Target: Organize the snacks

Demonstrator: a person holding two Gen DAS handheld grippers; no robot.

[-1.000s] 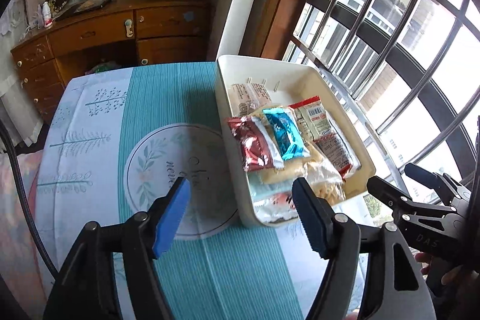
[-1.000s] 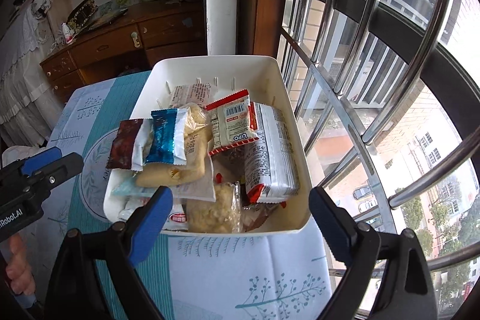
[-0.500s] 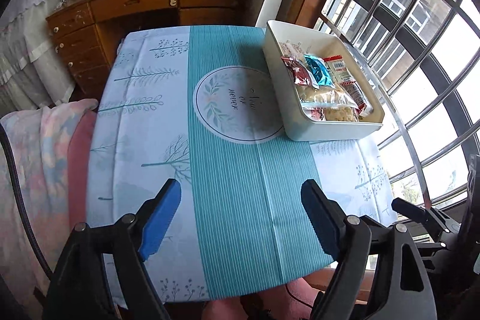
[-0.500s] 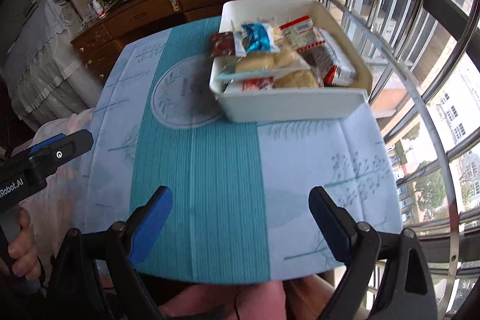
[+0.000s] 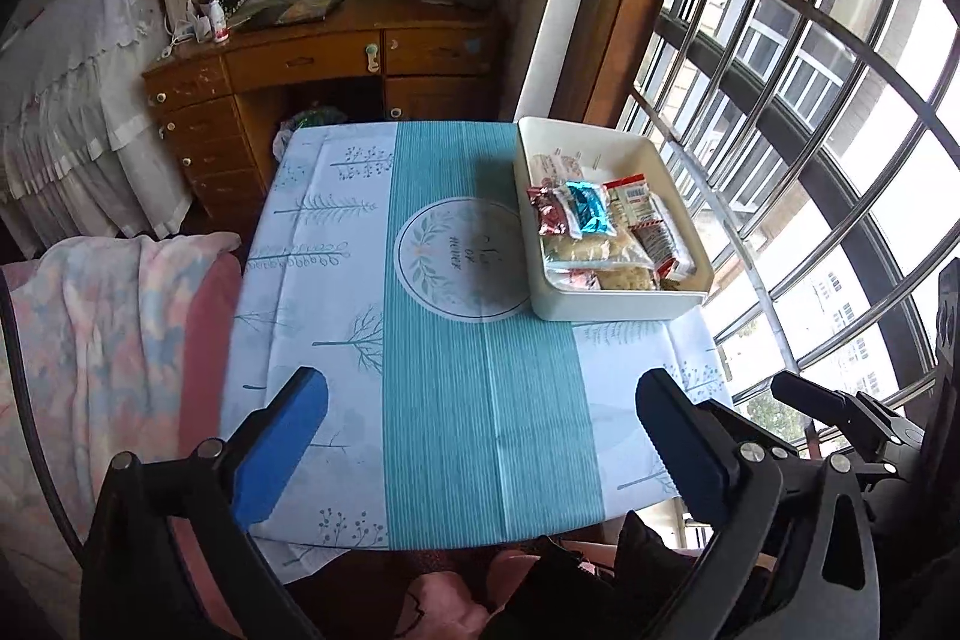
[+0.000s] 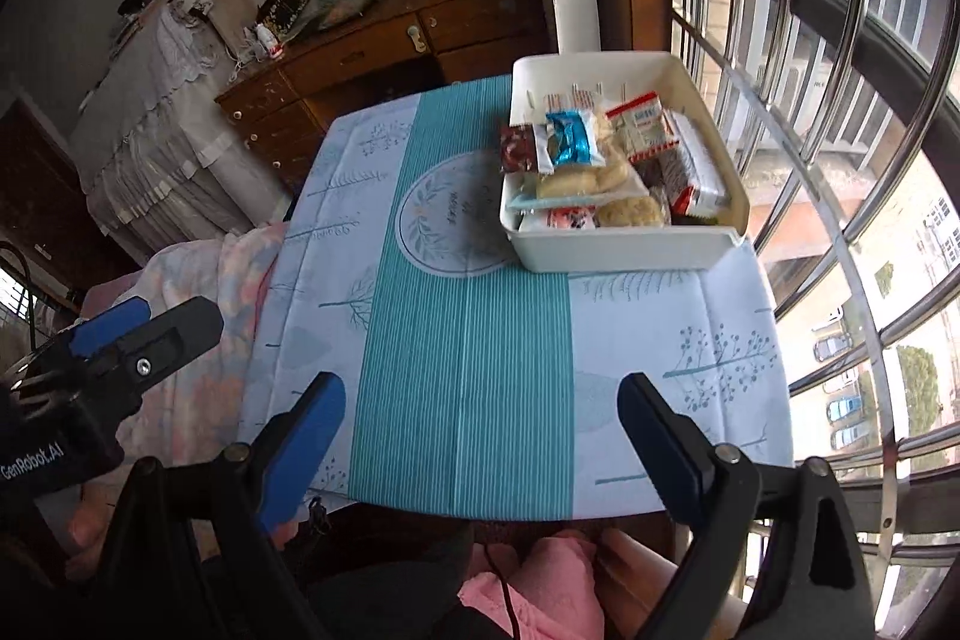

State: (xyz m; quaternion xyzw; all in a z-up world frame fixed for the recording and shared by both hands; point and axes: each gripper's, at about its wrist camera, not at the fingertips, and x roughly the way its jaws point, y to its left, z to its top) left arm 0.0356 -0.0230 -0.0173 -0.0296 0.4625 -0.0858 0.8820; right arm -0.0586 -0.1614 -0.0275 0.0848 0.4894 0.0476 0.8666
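change: both grippers are now drawn well back from the white bin (image 5: pixel 624 307), which was close under them a second ago.
left gripper (image 5: pixel 480 436): spread wide, nothing held.
right gripper (image 6: pixel 480 424): spread wide, nothing held.
snacks (image 6: pixel 576 142): piled inside the bin, at the table's window side.
tablecloth (image 5: pixel 444 400): no packets seen on it.
meaning: sorting is judged finished.

I see a small table (image 5: pixel 336 280) under a pale blue and teal tablecloth (image 5: pixel 480 400), with a striped teal band running down its middle and tree prints on either side. A round leaf-wreath emblem (image 5: pixel 462 259) marks the centre of the cloth. Right of that emblem, I find a white bin (image 5: pixel 618 304) sitting directly on the cloth, its near left corner overlapping the emblem's edge. It hugs the table's window-side edge. In the right wrist view, the bin (image 6: pixel 624 250) sits beyond the emblem (image 6: pixel 444 220), toward the far right corner.
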